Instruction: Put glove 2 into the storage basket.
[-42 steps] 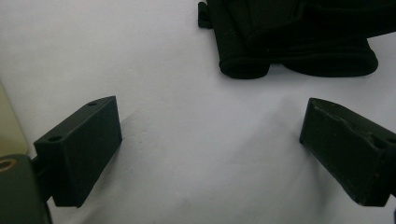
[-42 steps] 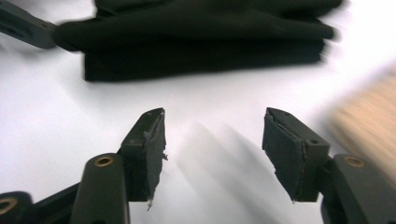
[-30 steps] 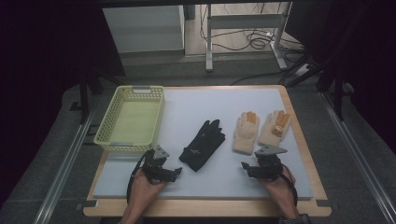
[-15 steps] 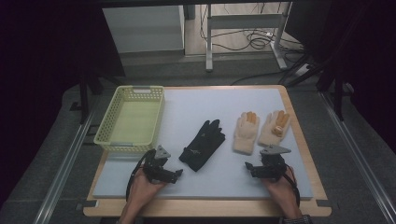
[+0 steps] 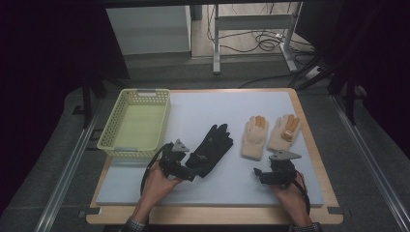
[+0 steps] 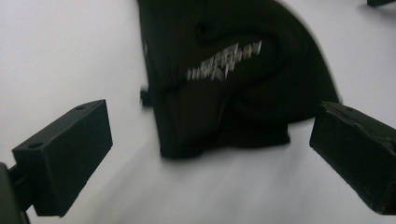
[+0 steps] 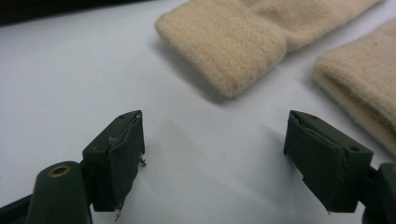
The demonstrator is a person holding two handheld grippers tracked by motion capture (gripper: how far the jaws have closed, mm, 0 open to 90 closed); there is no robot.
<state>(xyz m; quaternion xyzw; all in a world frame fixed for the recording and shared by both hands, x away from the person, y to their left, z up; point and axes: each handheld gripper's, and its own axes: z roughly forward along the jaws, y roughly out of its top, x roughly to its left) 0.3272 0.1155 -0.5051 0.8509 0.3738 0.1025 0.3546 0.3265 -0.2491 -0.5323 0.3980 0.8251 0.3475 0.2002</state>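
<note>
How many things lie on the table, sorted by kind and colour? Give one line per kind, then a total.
Black gloves: 1
Beige gloves: 2, one beside the other
Yellow-green baskets: 1
Total: 4

Yellow-green lattice basket (image 5: 109,140) sits upright at the far-left of the table (image 5: 212,216), long side running front-to-back, its near end w/ a small handle bar, and it rests partly on the pale blue-white sheet (image 5: 212,106) that covers most of the wooden top, w/ wood showing as a border on the near and right edges. Metal rails (image 5: 65,174) run along both sides of the table, approx. parallel to its edges, over grey floor (image 5: 183,72). Beyond the far edge stand a white cabinet (image 5: 147,29) and a grey metal frame leg (image 5: 216,43), w/ loose black cables (image 5: 261,41) on the floor behind.
</note>
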